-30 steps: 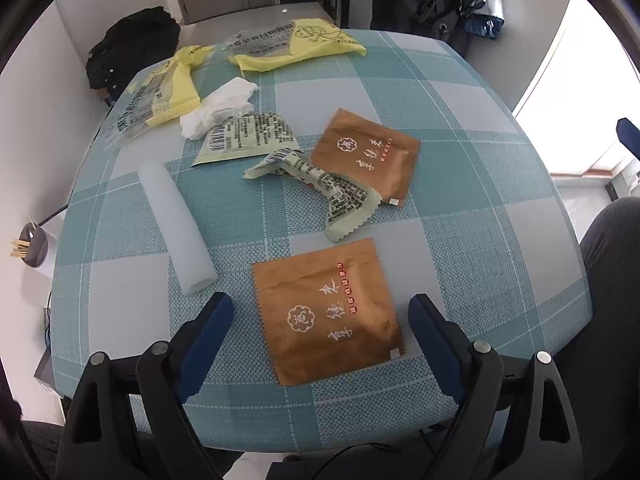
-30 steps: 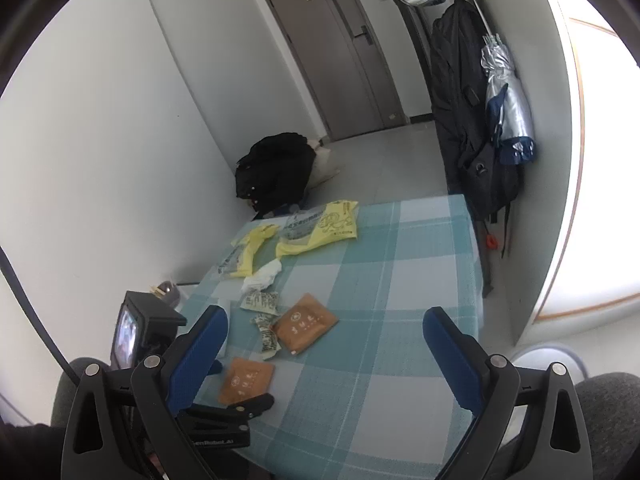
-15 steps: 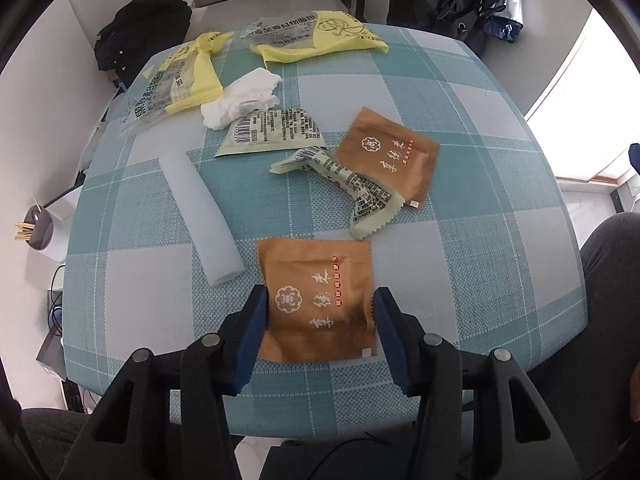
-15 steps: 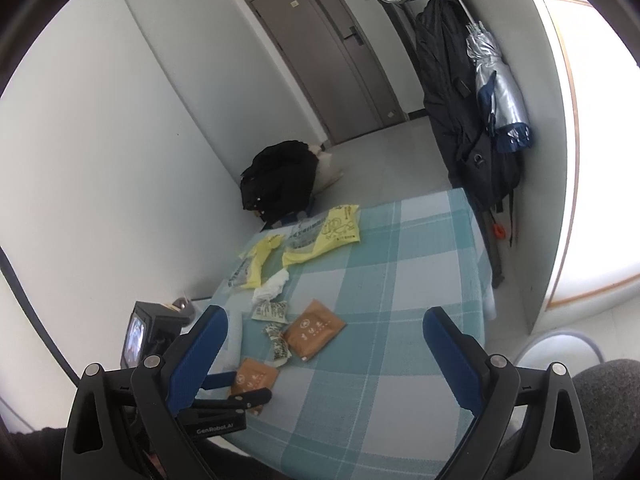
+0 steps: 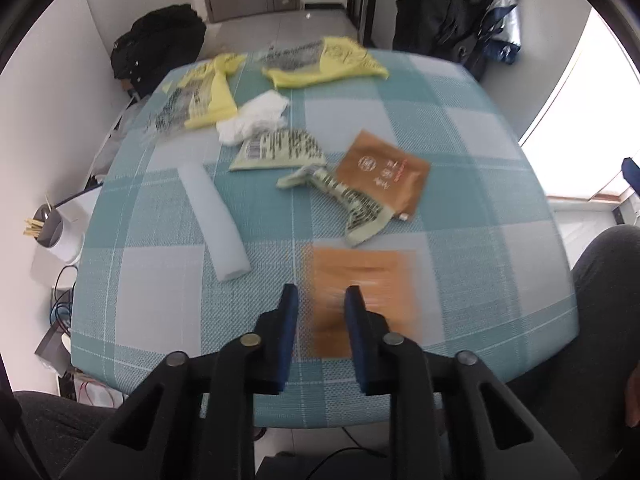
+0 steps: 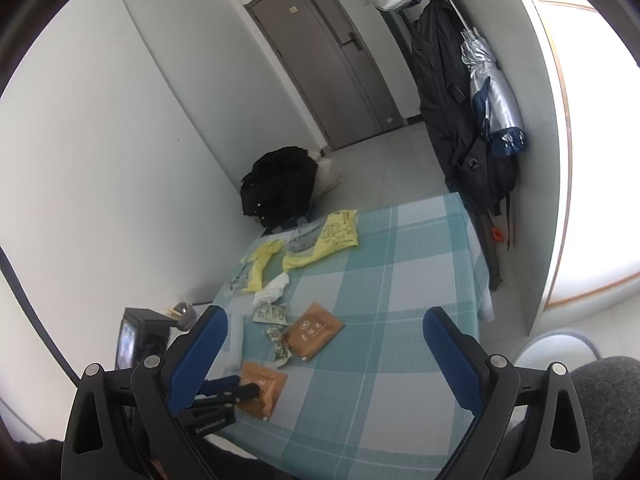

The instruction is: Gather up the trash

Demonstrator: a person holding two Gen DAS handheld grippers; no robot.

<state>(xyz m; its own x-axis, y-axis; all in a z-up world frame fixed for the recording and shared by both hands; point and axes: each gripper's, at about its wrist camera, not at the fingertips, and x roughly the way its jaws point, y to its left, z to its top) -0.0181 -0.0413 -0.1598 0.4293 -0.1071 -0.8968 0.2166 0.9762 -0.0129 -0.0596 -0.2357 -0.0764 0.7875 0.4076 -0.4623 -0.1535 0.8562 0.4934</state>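
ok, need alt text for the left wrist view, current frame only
The left gripper is closing its jaws on the left edge of a motion-blurred brown packet at the near edge of a teal checked table. Beyond lie a second brown packet, green printed wrappers, a white foam tube, crumpled tissue and yellow plastic bags.

- Left gripper: pitched steeply downward; jaws closing, now drawn narrow, blue fingers nearly parallel; whether anything is pinched between them cannot be told through the blur.
- Right gripper: held at a shallow downward tilt; jaws spread wide, blue pads well apart, nothing between them.
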